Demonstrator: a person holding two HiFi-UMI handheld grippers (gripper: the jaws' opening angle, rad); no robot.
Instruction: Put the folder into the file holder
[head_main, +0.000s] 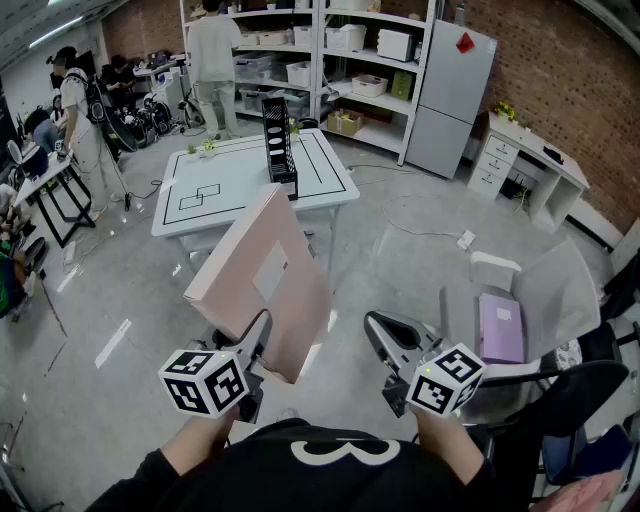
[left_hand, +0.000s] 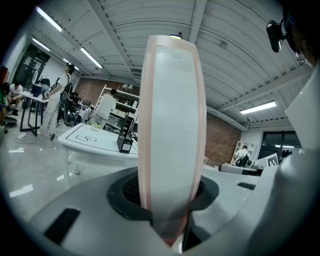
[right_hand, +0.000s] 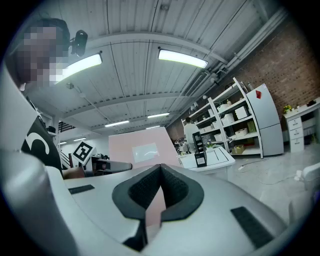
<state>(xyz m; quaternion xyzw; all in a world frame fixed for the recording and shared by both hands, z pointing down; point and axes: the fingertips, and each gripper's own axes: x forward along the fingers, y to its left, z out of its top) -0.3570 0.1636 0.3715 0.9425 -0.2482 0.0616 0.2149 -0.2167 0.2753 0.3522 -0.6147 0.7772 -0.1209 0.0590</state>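
A pink folder (head_main: 270, 280) with a white label stands tilted in the air in front of me, well short of the table. My left gripper (head_main: 262, 335) is shut on its lower edge. In the left gripper view the folder's spine (left_hand: 172, 125) rises edge-on from between the pads of the left gripper (left_hand: 170, 200). The black file holder (head_main: 279, 145) stands upright on the white table (head_main: 330, 185), also seen small in the left gripper view (left_hand: 123, 142). My right gripper (head_main: 375, 325) hangs to the folder's right, shut and holding nothing. Its own view shows the right gripper (right_hand: 161, 167), the folder (right_hand: 142, 147) and the file holder (right_hand: 200, 152) beyond.
A purple folder (head_main: 500, 328) lies in a white seat at my right. Shelves (head_main: 350, 60) and a grey fridge (head_main: 450, 85) line the back wall, and a white desk (head_main: 540, 165) stands at right. People stand at the back left. Grey floor lies between me and the table.
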